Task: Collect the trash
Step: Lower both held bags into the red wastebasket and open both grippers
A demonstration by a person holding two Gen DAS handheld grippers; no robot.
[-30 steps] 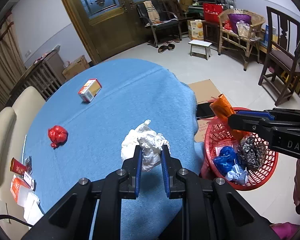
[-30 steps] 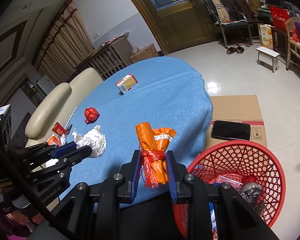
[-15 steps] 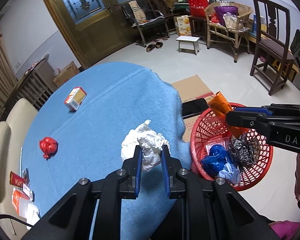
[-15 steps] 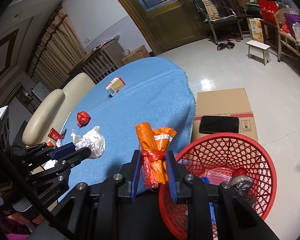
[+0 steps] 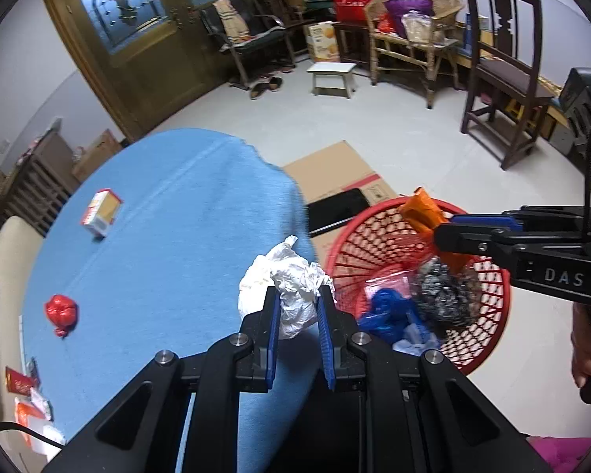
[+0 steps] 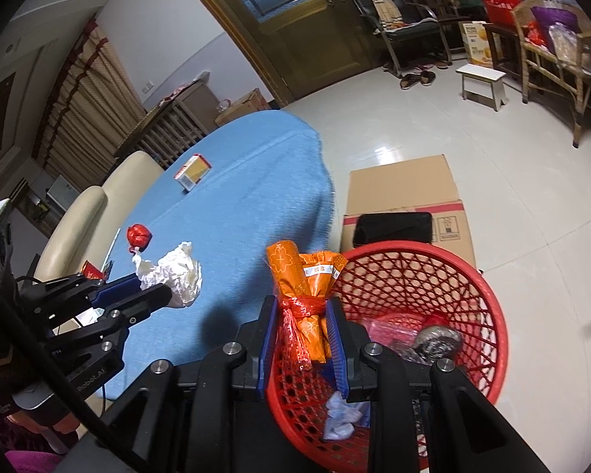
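My left gripper [image 5: 296,307] is shut on a crumpled white paper ball [image 5: 285,287], held above the blue table's [image 5: 169,236] right edge, beside the red basket [image 5: 488,315]. My right gripper [image 6: 302,315] is shut on an orange wrapper bundle [image 6: 303,276] tied with red string, held over the basket's [image 6: 488,315] left rim. The basket holds blue, black and pink trash. A red crumpled ball [image 5: 61,312] and a small red-and-yellow box [image 5: 101,216] lie on the table.
Flattened cardboard [image 6: 406,193] with a black flat device [image 6: 392,228] lies on the floor behind the basket. A cream sofa [image 6: 94,213] borders the table's left side. Small packets [image 5: 23,394] lie at the table's near left. Chairs and a stool stand farther back.
Both grippers have moved right, toward the basket. The orange bundle has gone from over the table's edge to over the basket's rim. The paper ball now hangs at the table's right edge.
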